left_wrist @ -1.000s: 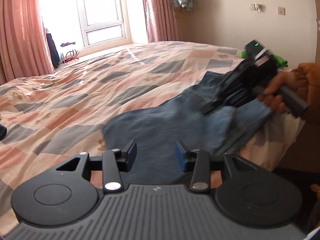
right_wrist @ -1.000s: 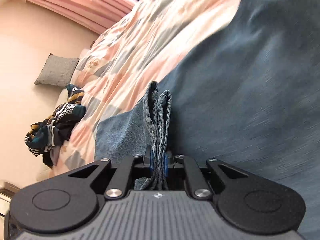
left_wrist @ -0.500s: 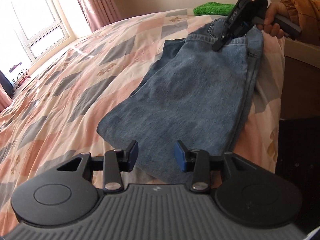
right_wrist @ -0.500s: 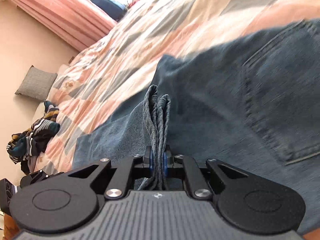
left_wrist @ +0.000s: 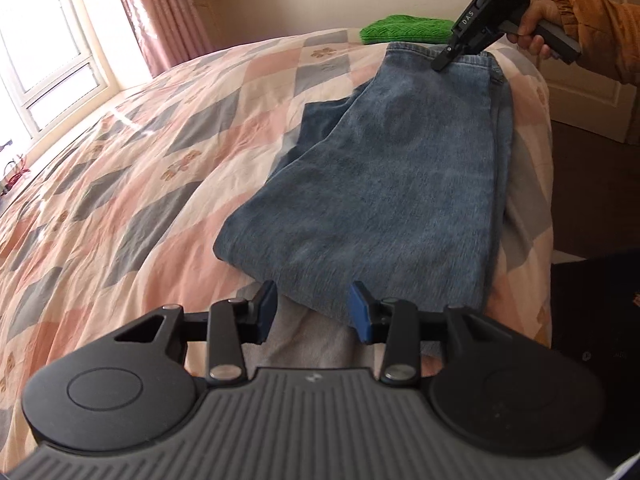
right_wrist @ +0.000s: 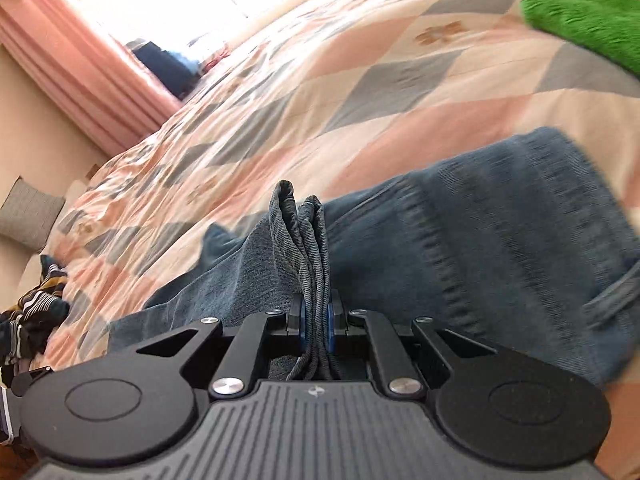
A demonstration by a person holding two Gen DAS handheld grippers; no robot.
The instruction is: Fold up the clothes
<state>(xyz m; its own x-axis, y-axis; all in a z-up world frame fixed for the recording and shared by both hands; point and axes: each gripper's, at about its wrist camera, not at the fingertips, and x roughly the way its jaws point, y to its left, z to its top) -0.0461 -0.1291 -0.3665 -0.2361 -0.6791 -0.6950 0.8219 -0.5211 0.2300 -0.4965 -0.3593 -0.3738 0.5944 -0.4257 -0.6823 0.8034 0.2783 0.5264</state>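
- The jeans (left_wrist: 384, 184) lie along the near edge of the bed (left_wrist: 160, 152), doubled lengthwise, one end by the left gripper and the other at the far corner; their outer side hangs a little over the bed's edge.
- The flat lie and the single lifted end suggest a fold in hand: the raised end is being carried while the rest serves as the base to lay it on.
- In the right wrist view a bunch of stacked denim edges stands up between the right gripper's (right_wrist: 316, 320) jaws, which are clenched on it; taking every layer at once would keep the hems together as the end travels.
- Just beyond that end sits a green cloth (left_wrist: 408, 30), near the jeans though contact cannot be told; a striped heap (right_wrist: 32, 312) lies at the bed's far side, well apart.
- The left gripper (left_wrist: 312, 312) hangs over the near end of the jeans, its jaws parted with nothing pinched between them, probably placed to take or steady that end.
- The person's right hand (left_wrist: 532, 28), in an orange sleeve (left_wrist: 600, 28), grips the tool's handle from the bed's outer side, the tool tilted down onto the denim.
- The left tool is likewise pitched downward, looking along the garment's length.
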